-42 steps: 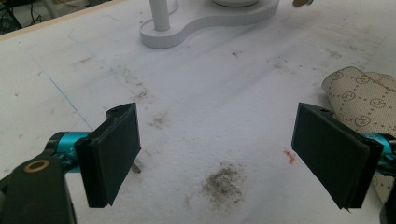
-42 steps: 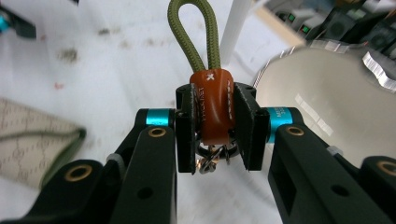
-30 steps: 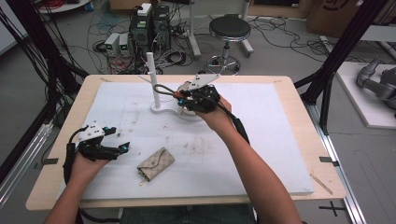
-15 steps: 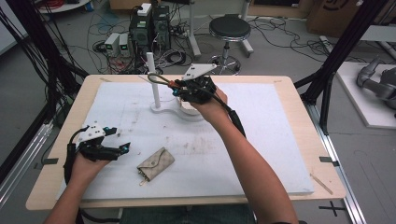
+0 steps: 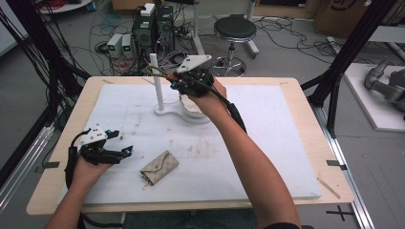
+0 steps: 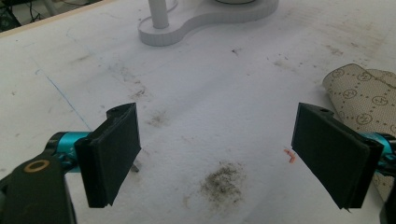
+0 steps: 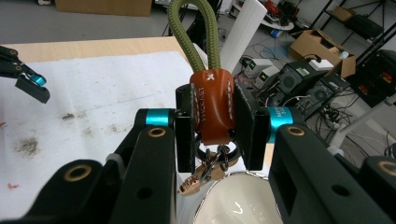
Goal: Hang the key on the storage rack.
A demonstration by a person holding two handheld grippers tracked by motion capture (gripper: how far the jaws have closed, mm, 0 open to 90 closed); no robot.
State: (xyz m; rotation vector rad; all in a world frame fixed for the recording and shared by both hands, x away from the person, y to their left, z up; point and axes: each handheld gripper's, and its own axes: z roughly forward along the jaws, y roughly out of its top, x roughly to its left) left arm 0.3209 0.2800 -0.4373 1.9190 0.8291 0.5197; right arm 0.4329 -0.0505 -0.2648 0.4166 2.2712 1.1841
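Observation:
My right gripper (image 7: 212, 126) is shut on a key fob: a brown leather sleeve (image 7: 211, 109) with a green cord loop (image 7: 196, 32) above it and metal rings and a gold key (image 7: 198, 177) hanging below. In the high view the right gripper (image 5: 179, 80) hovers beside the white post (image 5: 156, 81) of a white stand (image 5: 167, 110), the cord loop (image 5: 154, 71) close to the post's top. My left gripper (image 5: 125, 151) rests open on the mat at the left, nothing between its pads (image 6: 116, 149). A beige patterned key pouch (image 5: 159, 167) lies just right of it.
A white bowl (image 7: 243, 200) sits on the stand's base under the right gripper. The white mat (image 5: 267, 143) covers most of the wooden table (image 5: 310, 95). Behind the table stand a stool (image 5: 234, 31), electronics and cables on the floor.
The right gripper has risen with the key fob and shifted left toward the top of the white post. The left gripper has stayed put.

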